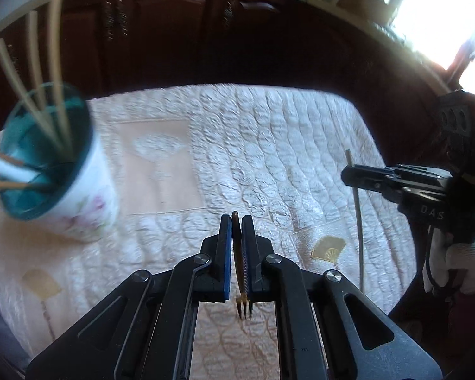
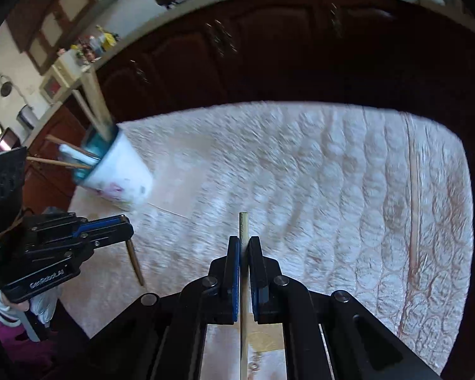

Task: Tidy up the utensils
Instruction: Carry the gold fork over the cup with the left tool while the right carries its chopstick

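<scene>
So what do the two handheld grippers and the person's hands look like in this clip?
Both are black linkage grippers with round silver pivot pins and blue-padded flat fingers. The left gripper carries white lettering on its body in the right wrist view; the right gripper shows "DAS" in the left wrist view, with a black cable by its grip. White gloves cover both hands, with a magenta sleeve on the left.

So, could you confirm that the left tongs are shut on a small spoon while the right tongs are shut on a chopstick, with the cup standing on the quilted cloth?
Not quite: the left tongs are shut on a small fork, not a spoon; the left wrist view shows its prongs below the pads. The rest stands: the right tongs are shut on a chopstick, and the cup stands on the quilted cloth.
</scene>
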`<state>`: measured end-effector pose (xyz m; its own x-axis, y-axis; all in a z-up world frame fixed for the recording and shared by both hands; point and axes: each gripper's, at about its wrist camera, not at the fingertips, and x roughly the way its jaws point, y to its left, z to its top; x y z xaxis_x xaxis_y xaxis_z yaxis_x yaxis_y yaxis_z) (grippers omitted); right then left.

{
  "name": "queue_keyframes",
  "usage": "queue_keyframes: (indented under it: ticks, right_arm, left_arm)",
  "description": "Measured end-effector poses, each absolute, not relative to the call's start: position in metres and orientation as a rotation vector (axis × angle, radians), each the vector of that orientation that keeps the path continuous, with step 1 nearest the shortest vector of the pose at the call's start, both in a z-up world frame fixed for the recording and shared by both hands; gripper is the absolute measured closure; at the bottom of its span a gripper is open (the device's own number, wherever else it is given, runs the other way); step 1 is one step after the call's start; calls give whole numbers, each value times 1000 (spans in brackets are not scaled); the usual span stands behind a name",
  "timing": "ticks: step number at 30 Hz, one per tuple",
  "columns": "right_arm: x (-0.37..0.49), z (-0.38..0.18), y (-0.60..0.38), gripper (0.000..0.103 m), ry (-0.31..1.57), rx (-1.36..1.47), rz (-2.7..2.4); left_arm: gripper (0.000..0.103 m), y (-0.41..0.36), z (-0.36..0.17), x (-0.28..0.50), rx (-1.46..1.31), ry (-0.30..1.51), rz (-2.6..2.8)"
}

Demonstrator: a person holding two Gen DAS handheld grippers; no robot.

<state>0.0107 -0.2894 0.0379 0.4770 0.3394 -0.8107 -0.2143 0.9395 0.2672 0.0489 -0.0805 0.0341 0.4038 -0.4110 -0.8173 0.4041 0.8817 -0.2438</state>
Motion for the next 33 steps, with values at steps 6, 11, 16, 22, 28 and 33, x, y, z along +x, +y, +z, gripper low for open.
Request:
queue_keyframes:
  ticks: [6,11,16,22,28,33]
  right_arm:
    - [3,71,-272,98,954,95,366]
    - [5,87,-257,98,917,82,389]
    - [12,107,-241,98,876,69,422]
    - [25,140,-221,98,810,61,472]
    - [43,184,-195,98,718,51,523]
    - [61,219,-161,98,660,24,568]
  left_arm:
    - [99,-48,62,34,-51,965,-465]
    - [99,-17,91,27,-84,906,-433]
    - [99,12,123,26,-116,851,-401]
    - [99,40,165,25,-138,758,-346]
    - [99,57,189,32,-144,677,-281]
    - [99,60,178,46,-136,669,-229]
